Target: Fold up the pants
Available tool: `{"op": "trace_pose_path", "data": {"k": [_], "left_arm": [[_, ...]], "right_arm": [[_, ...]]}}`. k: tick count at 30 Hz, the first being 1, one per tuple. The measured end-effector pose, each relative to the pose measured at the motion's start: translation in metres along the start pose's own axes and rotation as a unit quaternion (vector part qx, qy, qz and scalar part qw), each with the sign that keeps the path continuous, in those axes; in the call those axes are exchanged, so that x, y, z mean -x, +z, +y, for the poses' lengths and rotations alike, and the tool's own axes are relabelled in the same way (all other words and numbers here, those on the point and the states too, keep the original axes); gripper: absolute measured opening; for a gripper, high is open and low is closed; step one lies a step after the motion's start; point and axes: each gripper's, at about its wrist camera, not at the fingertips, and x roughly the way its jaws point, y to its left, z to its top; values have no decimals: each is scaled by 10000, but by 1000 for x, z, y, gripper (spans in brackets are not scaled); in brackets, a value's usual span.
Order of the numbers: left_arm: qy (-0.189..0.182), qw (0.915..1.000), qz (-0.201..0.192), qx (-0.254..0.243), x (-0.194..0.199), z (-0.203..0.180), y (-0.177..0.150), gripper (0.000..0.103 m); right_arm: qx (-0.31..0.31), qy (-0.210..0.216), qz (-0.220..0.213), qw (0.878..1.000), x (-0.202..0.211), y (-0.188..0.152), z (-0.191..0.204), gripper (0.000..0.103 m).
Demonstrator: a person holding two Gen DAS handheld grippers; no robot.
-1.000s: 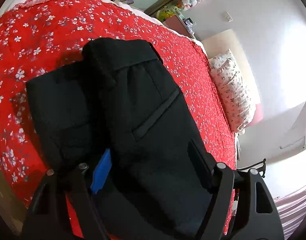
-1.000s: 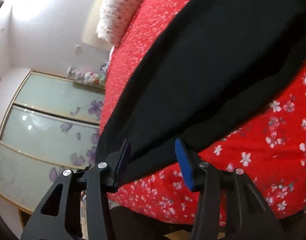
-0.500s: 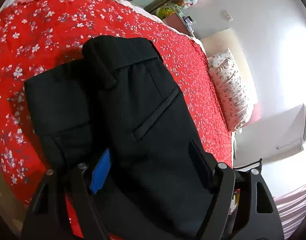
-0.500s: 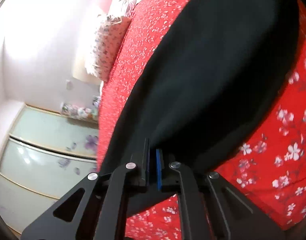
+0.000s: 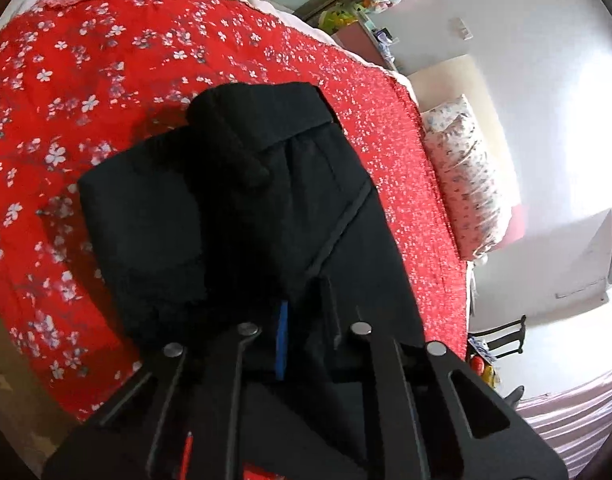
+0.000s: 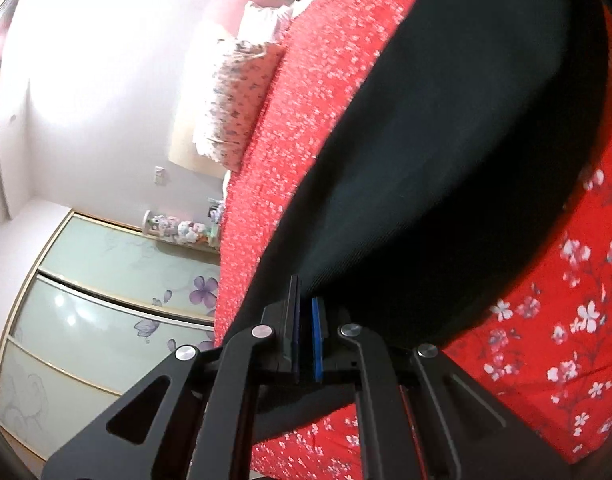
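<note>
Both tongs, left (image 5: 302, 320) and right (image 6: 305, 336), clenched on black trousers (image 5: 234, 216); lift evenly, keep edges aligned over bedspread (image 5: 66, 80).

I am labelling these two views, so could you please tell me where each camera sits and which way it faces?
Left wrist: on the left gripper, looking along its fingers over the black fabric pants toward the floral pillow; only gripper fingers show.
Right wrist: on the right gripper, shut on the pants' edge, facing the glass wardrobe doors.
Shared: pants, pillow, red floral bedspread.
</note>
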Motion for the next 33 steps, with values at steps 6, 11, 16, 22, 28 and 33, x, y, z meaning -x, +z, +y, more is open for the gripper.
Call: {"op": "trace_pose_path", "data": {"k": [6, 11, 16, 22, 28, 33], "left_arm": [[-231, 9986, -203, -437, 31, -13, -11, 9], [-190, 9964, -287, -776, 48, -11, -20, 9], [139, 9992, -49, -359, 24, 20, -24, 13], [238, 9986, -256, -404, 36, 27, -29, 28], [435, 9816, -1287, -1340, 85, -3, -44, 56], [-198, 9680, -939, -2321, 71, -57, -83, 84]], "right_arm": [[97, 170, -116, 9997, 9, 2, 2, 5], [94, -43, -52, 9999, 15, 2, -3, 5], [12, -845, 367, 9958, 3, -5, -20, 5], [-50, -1015, 727, 9922, 11, -9, -22, 19], [1110, -1708, -291, 9786, 57, -22, 27, 44], [3646, -850, 123, 9272, 6, -49, 136, 44]]}}
